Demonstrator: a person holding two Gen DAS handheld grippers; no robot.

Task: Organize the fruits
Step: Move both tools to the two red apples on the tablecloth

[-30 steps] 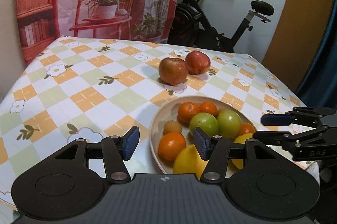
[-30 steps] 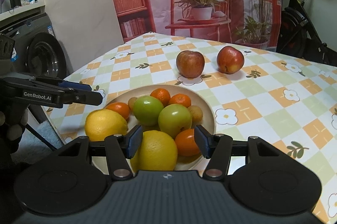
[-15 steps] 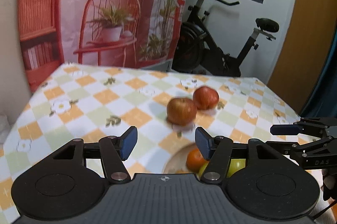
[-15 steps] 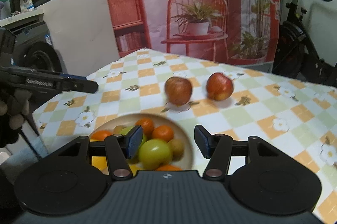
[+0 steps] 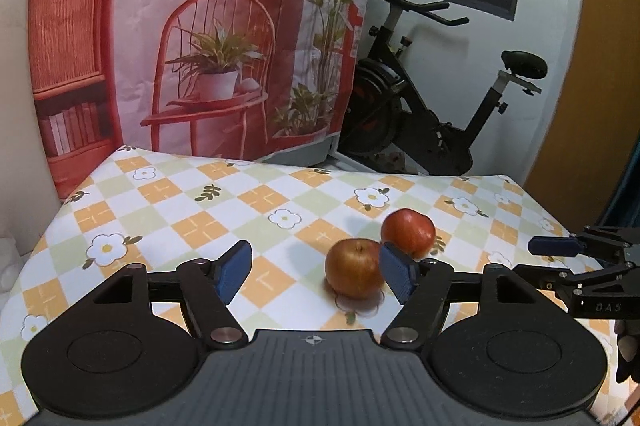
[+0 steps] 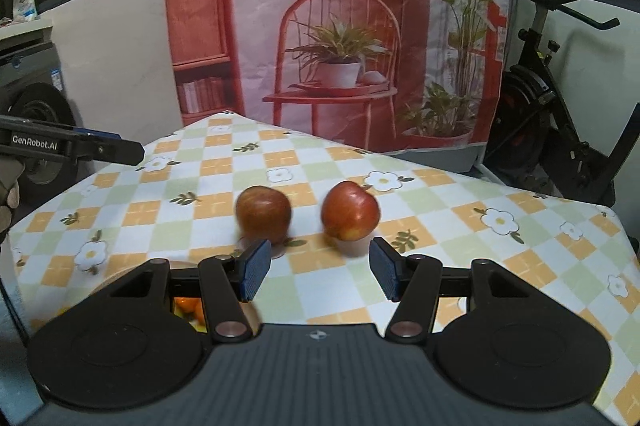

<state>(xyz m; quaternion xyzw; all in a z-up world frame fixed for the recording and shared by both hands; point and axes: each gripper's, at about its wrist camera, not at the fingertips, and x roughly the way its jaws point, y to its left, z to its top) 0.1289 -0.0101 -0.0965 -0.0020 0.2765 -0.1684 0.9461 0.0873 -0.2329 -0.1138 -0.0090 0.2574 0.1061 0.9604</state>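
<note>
Two apples lie side by side on the checked tablecloth: a brownish-red apple (image 5: 352, 268) (image 6: 263, 214) and a redder apple (image 5: 408, 230) (image 6: 350, 210). My left gripper (image 5: 316, 272) hovers short of the brownish apple, its jaws opening with nothing between the pads. My right gripper (image 6: 318, 274) hangs open and empty short of the gap between the apples. Each gripper also shows in the other's view, the left gripper (image 6: 132, 151) at the left edge and the right gripper (image 5: 540, 258) at the right. Only a sliver of the fruit bowl (image 6: 120, 276) shows, with an orange fruit (image 6: 186, 306) behind my right gripper's frame.
A printed pink backdrop (image 5: 208, 38) hangs behind the table's far edge. An exercise bike (image 5: 432, 114) stands beyond the far right corner. A washing machine (image 6: 36, 130) stands left of the table. The tablecloth (image 5: 180, 206) around the apples is bare.
Both grippers rose and tilted up, so the fruit bowl slid out of view below and the apples moved to the middle. The left jaws widened. The right jaws kept their gap.
</note>
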